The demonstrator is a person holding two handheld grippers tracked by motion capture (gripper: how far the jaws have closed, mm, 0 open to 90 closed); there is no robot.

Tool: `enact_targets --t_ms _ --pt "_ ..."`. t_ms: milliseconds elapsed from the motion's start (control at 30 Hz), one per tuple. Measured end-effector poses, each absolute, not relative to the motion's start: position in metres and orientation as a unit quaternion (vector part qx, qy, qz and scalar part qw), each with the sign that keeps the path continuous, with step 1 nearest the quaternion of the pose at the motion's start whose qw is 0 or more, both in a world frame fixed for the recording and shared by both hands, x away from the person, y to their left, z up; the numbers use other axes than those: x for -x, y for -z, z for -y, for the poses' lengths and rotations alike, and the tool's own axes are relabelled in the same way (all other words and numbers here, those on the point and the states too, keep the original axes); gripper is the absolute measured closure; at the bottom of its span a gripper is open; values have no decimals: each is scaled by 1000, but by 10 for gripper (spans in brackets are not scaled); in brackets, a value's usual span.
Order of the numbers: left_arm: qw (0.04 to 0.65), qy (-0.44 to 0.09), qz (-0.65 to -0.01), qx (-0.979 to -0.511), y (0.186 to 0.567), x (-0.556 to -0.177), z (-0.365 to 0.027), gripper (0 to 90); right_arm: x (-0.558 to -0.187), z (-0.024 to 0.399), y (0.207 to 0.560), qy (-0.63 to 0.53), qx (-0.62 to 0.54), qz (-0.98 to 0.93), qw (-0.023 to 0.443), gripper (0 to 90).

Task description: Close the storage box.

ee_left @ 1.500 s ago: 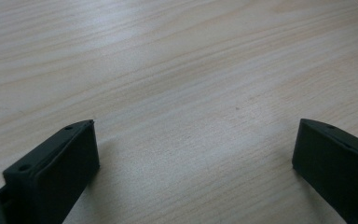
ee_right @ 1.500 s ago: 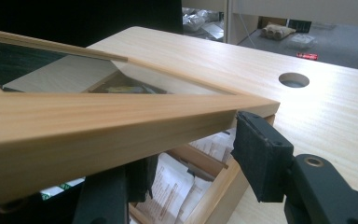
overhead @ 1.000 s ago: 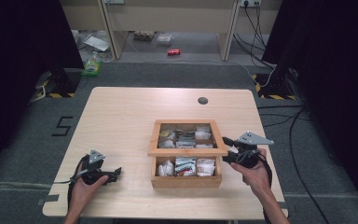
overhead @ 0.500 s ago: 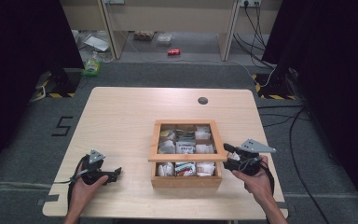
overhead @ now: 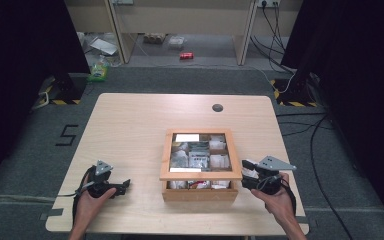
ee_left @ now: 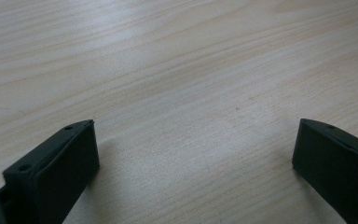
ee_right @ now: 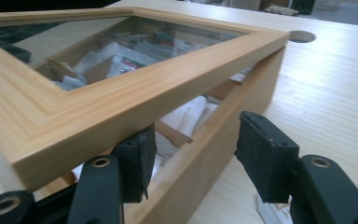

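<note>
A wooden box [overhead: 200, 192] sits right of centre at the near side of the bench [overhead: 130, 125], its glass-paned lid [overhead: 200, 174] raised ajar over compartments of small packets. The right claw [overhead: 244, 176] is at the box's right edge, spread, 1 jaw under the lid's rim and the other outside the box wall, neither visibly pressing. The left claw [overhead: 125, 186] rests on bare bench, well apart, spread wide on nothing.
</note>
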State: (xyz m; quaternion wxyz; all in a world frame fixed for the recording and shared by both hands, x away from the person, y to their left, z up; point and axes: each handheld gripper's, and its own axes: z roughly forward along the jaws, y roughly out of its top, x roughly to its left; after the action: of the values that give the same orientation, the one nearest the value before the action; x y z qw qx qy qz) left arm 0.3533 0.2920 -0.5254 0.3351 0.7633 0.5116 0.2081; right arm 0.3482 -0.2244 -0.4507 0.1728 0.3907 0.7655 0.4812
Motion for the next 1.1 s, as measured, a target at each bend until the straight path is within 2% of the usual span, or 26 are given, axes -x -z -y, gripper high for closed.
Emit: enact_targets --t_ms 233,433,733,1100 --pt "335 -208 -512 -763 525 -353 -292 0 -344 235 466 -476 -402 -765 161 490" --pt "335 -208 -512 -763 525 -353 -292 0 -349 244 458 -479 -403 -759 179 483" --pt "335 -208 -512 -763 525 -353 -292 0 -352 254 466 -462 -440 -752 165 472" --pt "335 -208 -512 -763 525 -353 -292 0 -354 259 472 -449 -461 -747 165 361"
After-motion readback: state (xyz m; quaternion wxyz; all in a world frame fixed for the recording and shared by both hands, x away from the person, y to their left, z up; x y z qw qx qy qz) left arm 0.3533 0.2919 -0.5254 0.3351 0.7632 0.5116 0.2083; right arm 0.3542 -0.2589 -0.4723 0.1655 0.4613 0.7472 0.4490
